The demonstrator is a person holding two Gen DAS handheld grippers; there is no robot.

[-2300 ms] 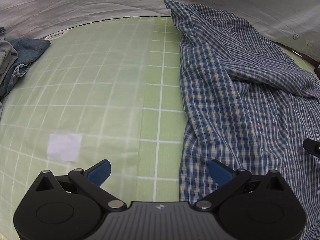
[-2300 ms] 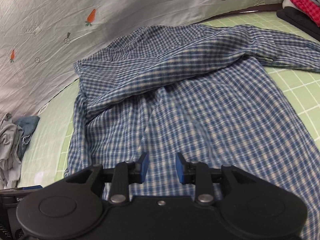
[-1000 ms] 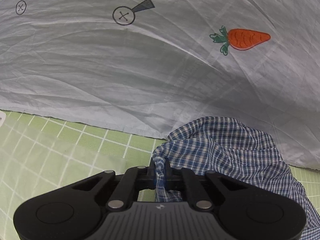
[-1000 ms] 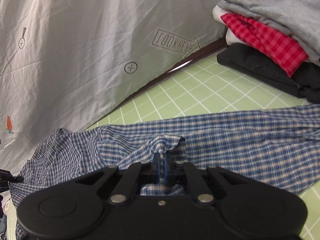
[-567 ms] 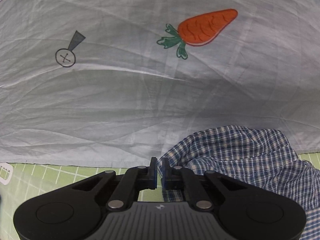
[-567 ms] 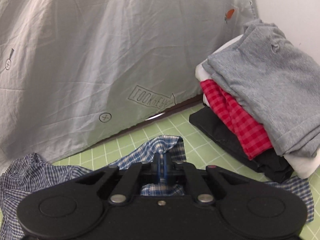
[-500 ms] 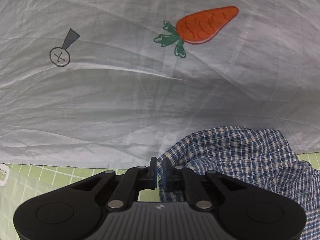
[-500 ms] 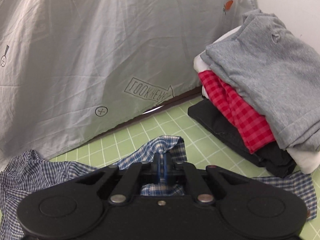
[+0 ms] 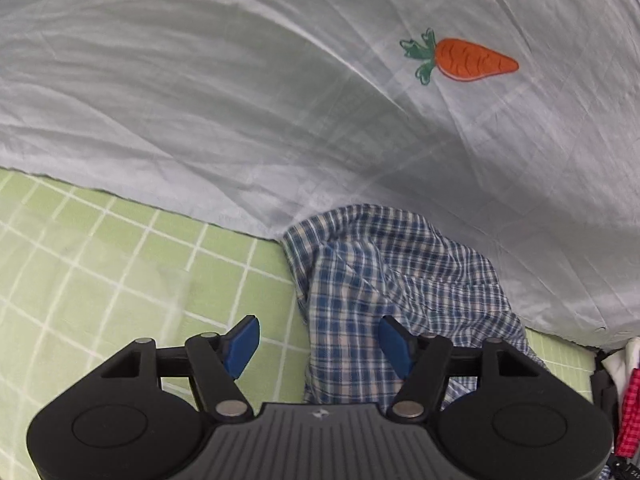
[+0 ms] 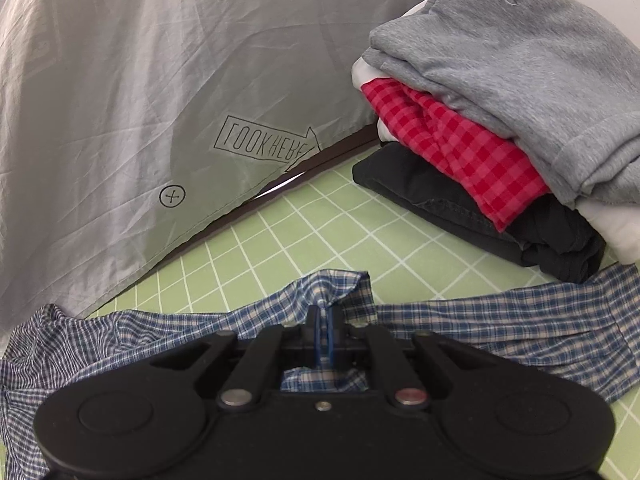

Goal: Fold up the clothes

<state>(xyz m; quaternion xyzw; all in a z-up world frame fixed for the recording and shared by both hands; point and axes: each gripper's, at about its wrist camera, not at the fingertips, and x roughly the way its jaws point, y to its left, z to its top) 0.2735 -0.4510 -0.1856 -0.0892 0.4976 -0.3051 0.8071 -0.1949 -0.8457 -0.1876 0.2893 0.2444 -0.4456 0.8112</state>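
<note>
My left claw [image 9: 318, 344] was opening over the shirt [image 9: 384, 280] by the gray sheet [image 9: 280, 120]; my right claw [image 10: 324, 334] pinched its edge, which could slip, spoiling the fold

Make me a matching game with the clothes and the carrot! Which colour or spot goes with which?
Things:
1. carrot
2. grey top
3. black garment
4. blue shirt

Matches:
A. bottom of the pile
B. pinched in the right gripper
C. top of the pile
D. printed on the grey sheet

Pairs: 1-D, 2-C, 3-A, 4-B
</note>
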